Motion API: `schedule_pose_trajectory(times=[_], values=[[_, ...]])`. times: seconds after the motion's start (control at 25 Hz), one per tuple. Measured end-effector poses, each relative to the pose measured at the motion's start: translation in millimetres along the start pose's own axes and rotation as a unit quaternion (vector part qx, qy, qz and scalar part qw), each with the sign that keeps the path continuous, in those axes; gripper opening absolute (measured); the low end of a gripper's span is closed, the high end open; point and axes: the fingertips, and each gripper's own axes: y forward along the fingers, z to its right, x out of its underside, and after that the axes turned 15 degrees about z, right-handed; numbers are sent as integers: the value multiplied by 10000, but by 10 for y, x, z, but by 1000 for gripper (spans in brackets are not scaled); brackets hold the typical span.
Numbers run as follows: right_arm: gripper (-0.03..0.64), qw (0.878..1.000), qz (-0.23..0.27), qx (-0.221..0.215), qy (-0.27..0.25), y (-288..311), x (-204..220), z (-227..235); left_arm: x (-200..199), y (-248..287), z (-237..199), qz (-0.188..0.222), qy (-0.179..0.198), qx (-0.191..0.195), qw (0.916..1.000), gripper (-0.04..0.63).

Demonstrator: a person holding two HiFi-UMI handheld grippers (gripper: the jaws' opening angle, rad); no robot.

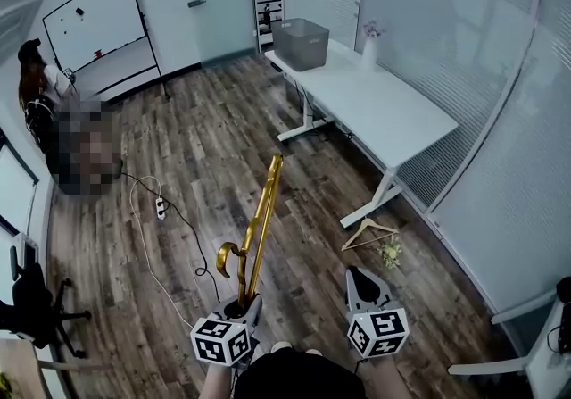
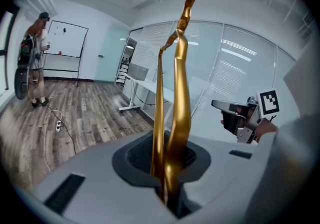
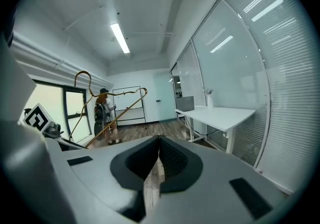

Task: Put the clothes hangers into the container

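Over the plank floor [image 1: 223, 138], the left hand-held gripper [image 1: 248, 303] clamps a gold metal hanger [image 1: 263, 214], probably bound next for the grey plastic container [image 1: 301, 42]; the right hand-held gripper [image 1: 364, 283] is closed and empty.

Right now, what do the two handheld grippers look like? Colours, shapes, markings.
They match. The left gripper and right gripper both have light grey wedge-shaped jaws with black ribbed pads. Each carries a white cube printed with black square markers.

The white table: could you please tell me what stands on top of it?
A grey basket and a vase of flowers; the basket's walls hide its contents.
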Motion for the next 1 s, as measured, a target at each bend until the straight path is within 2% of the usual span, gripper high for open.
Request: schedule_pose_trajectory(times=[0.4,0.68,1.0], values=[[26,9996,109,-255,-76,-224,-65,36,-32,7,288,395,128,-116,9991,51],[26,9996,51,-268,-9,-375,50,122,70,-52,369,499,55,-253,9984,51],[26,9996,56,-259,3,-194,22,293,-28,161,285,534,53,-373,9979,51]])
